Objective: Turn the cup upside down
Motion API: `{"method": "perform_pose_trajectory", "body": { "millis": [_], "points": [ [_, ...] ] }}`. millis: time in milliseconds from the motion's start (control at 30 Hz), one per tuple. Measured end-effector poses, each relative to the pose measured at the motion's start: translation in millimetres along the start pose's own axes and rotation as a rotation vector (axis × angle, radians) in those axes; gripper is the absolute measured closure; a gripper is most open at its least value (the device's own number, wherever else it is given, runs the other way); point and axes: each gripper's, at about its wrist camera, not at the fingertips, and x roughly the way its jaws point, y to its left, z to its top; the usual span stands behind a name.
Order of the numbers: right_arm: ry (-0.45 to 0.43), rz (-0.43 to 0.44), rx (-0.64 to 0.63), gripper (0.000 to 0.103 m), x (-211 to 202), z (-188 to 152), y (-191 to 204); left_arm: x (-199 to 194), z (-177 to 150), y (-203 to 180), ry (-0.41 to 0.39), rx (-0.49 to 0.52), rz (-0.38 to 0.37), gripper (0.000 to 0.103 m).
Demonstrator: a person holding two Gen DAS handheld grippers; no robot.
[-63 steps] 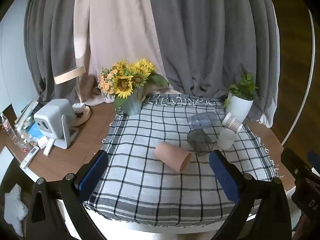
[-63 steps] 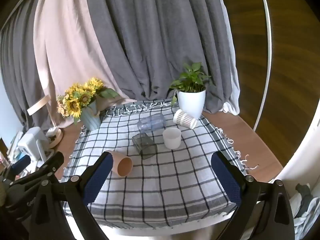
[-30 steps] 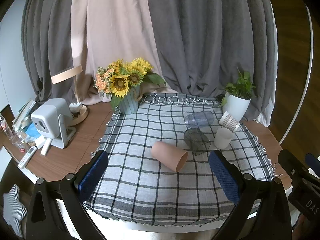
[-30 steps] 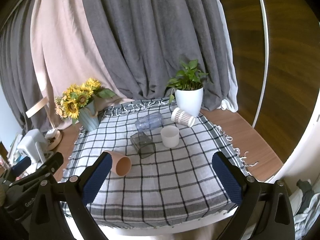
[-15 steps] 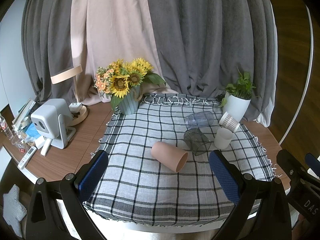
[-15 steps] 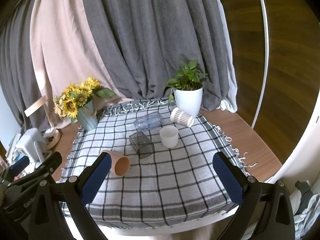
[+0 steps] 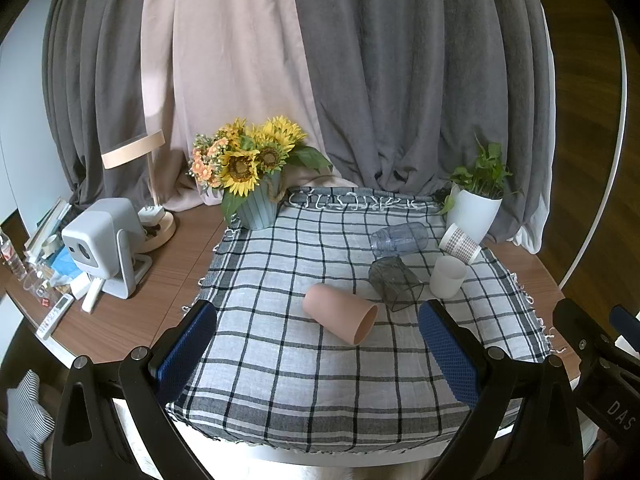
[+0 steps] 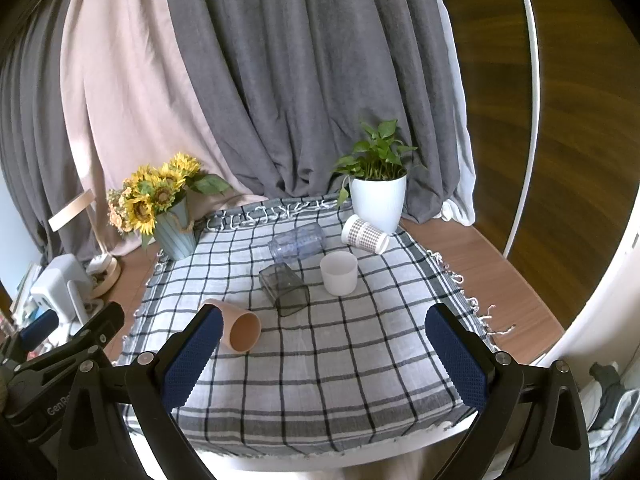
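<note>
Several cups sit on a checked cloth (image 7: 280, 360) (image 8: 340, 360). A pink cup (image 7: 339, 318) (image 8: 237, 329) lies on its side nearest me. A dark smoky glass (image 7: 395, 283) (image 8: 285, 289) lies on its side behind it. A white cup (image 7: 448, 276) (image 8: 338, 273) stands upright. A clear glass (image 7: 399, 237) (image 8: 297, 242) and a patterned paper cup (image 7: 460, 242) (image 8: 365, 234) lie on their sides farther back. My left gripper (image 7: 318, 354) and right gripper (image 8: 324, 354) are both open and empty, held above the near edge of the cloth.
A sunflower vase (image 7: 256, 184) (image 8: 168, 216) stands at the cloth's back left, a white potted plant (image 7: 476, 204) (image 8: 378, 196) at the back right. A white projector (image 7: 100, 248), a lamp (image 7: 136, 152) and small clutter are on the wooden table to the left. Curtains hang behind.
Both grippers have drifted very slightly; the view has barely shifted. The cups have not moved and both grippers stay open.
</note>
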Motion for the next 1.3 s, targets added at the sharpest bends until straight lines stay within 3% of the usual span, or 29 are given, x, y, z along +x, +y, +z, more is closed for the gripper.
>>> {"method": "perform_pose_trajectory", "body": {
  "millis": [867,1300],
  "points": [
    [0.018,0.003,0.005,0.001,7,-2,2,13,1,4,0.018,0.008,0.001,0.000],
    [0.026,0.072,-0.073,0.001,49,17,-3,45,13,-11,0.030,-0.068,0.079,0.000]
  ]
}}
